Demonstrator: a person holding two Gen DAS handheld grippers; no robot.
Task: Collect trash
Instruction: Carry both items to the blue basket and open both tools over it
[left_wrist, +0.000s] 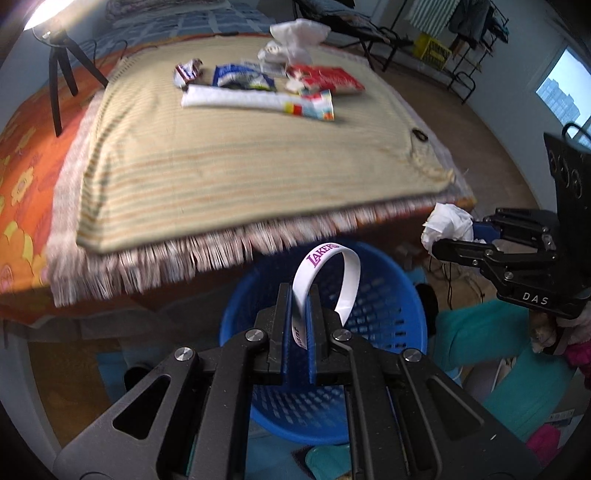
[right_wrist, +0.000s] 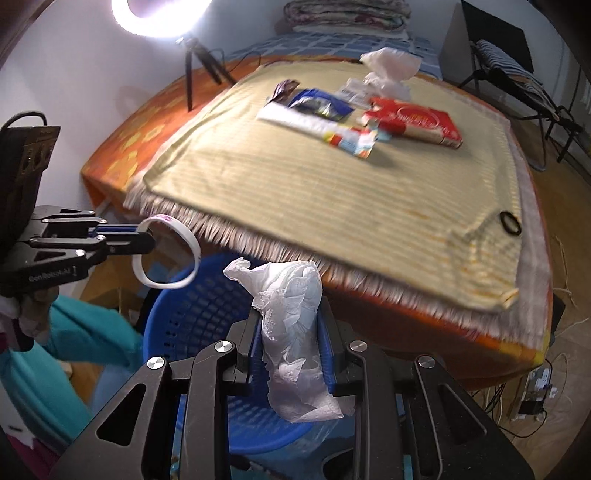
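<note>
My left gripper (left_wrist: 300, 295) is shut on a white Lakers wristband (left_wrist: 328, 273) and holds it over the blue perforated trash basket (left_wrist: 388, 314). It also shows in the right wrist view (right_wrist: 147, 236) with the wristband (right_wrist: 184, 254). My right gripper (right_wrist: 290, 314) is shut on a crumpled white tissue (right_wrist: 291, 314) above the basket (right_wrist: 192, 314); it shows in the left wrist view (left_wrist: 454, 236) with the tissue (left_wrist: 448, 225), right of the basket. More trash lies on the table: a white wrapper (left_wrist: 258, 101), a blue packet (left_wrist: 243, 77), a red packet (left_wrist: 325, 79), a white bag (left_wrist: 295, 37).
The table has a striped fringed cloth (left_wrist: 240, 166) over an orange floral cover (left_wrist: 22, 147). A tripod lamp (left_wrist: 59, 66) stands at its left. A black hair tie (right_wrist: 511, 222) lies near the cloth's corner. A folding chair (right_wrist: 509, 74) and cables on the floor (right_wrist: 535, 398) are to the right.
</note>
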